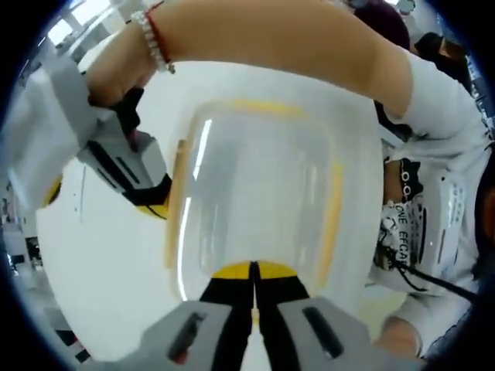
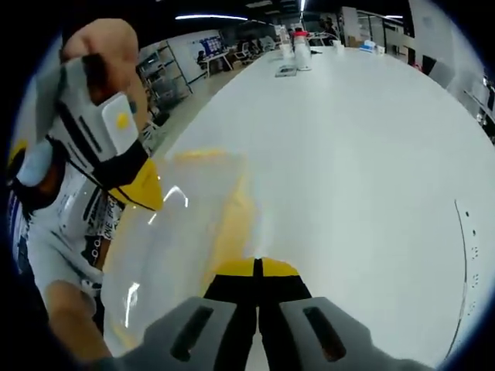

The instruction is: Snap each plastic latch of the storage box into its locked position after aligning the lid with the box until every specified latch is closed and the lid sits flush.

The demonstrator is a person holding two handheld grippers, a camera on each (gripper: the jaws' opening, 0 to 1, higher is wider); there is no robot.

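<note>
We see the clear storage box [image 1: 255,201] with its lid [image 1: 263,178] on, near one edge of the white tabletop [image 2: 363,154], which stretches far and bare. Our left gripper [image 1: 254,290] has its jaws pressed together at the box's near rim. Our right gripper [image 2: 257,282] is also closed, at another side of the box.

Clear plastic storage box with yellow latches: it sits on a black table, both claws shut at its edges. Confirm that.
Wrong on the table: the clear plastic storage box with yellow latches sits on a white table, as the right gripper view shows. Left claw and right claw are shut at its edges.
</note>
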